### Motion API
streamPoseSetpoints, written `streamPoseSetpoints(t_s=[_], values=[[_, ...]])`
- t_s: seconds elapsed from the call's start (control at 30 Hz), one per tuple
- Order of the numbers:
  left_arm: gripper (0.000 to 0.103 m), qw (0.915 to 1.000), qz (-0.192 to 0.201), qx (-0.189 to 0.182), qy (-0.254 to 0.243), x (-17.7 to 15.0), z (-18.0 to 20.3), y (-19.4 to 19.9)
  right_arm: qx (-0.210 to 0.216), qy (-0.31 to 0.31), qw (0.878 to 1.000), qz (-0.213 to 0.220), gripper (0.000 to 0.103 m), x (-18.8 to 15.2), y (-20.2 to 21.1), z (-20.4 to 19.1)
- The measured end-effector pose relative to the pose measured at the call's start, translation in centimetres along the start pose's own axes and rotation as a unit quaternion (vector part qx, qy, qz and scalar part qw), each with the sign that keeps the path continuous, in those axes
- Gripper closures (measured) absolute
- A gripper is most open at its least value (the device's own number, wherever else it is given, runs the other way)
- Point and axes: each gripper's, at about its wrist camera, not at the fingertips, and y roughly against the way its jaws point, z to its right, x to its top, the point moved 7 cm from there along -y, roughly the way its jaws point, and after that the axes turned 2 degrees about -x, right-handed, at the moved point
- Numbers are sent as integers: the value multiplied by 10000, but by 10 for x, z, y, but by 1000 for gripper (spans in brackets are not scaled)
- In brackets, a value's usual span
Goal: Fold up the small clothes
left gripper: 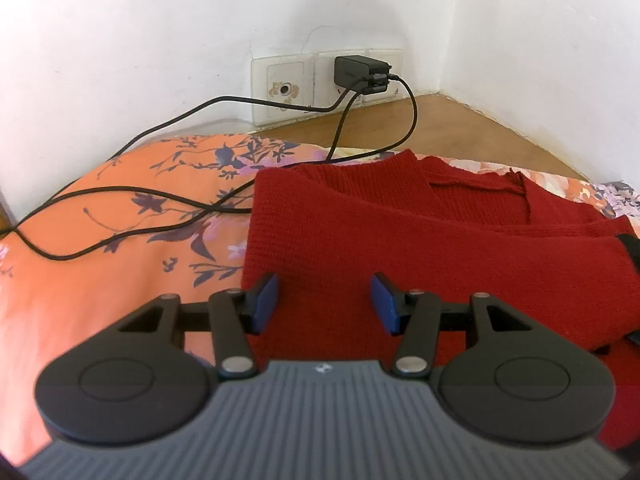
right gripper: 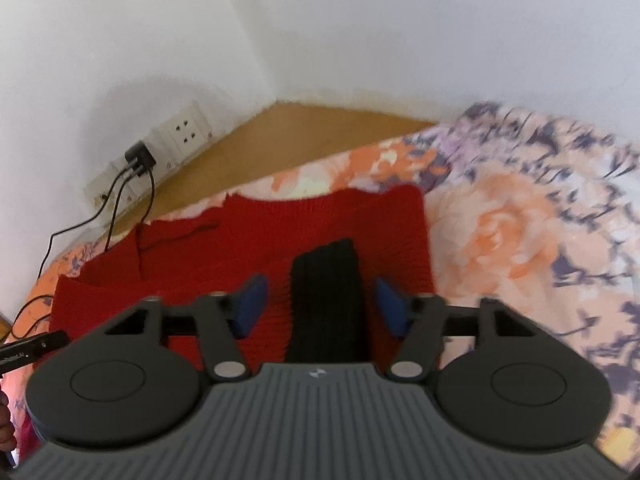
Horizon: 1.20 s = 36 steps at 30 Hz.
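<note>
1. Two grippers hang over a bed, and we see both with their blue pads spread wide and nothing between them.
2. The left gripper (left gripper: 324, 300) hovers over the near left part of a red knit sweater (left gripper: 400, 240), its left pad close to the garment's left edge; we cannot tell whether the pads touch the knit.
3. The sweater lies spread on an orange floral bedsheet (left gripper: 100, 240), with its neckline toward the far side and a sleeve folded across the body.
4. The right gripper (right gripper: 320, 304) hovers over the same sweater (right gripper: 280, 232), and a black ribbed cuff (right gripper: 326, 300) lies on the red knit between its open pads, running from near to far.
5. In the left wrist view we see only a small part of the black cuff (left gripper: 630, 248), at the right edge of the frame.
6. Black cables (left gripper: 120, 196) trail across the sheet to the left of the sweater and run up to a black charger (left gripper: 360, 72) plugged into a white wall socket panel (left gripper: 280, 88) on the far wall.
7. Beyond the bed a strip of wooden floor (left gripper: 460, 128) meets the white walls in a corner.
8. At the left edge of the right wrist view, part of the other black device (right gripper: 32, 348) shows.
</note>
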Motion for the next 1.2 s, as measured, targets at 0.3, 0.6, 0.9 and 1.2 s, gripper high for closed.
streamPoseSetpoints(t_s=[0.3, 0.6, 0.9, 1.2], values=[[50, 9997, 197, 80, 92, 5, -4, -8, 62, 339, 9951, 931, 93, 21, 22, -13], [45, 9991, 313, 257, -143, 6, -6, -25, -256, 45, 9990, 374, 87, -1, -18, 7], [45, 9992, 227, 255, -215, 8, -10, -12, -518, 150, 9975, 466, 53, -1, 22, -7], [46, 9994, 183, -7, -288, -3, -24, 35, -554, 364, 9949, 757, 47, -37, 103, -32]])
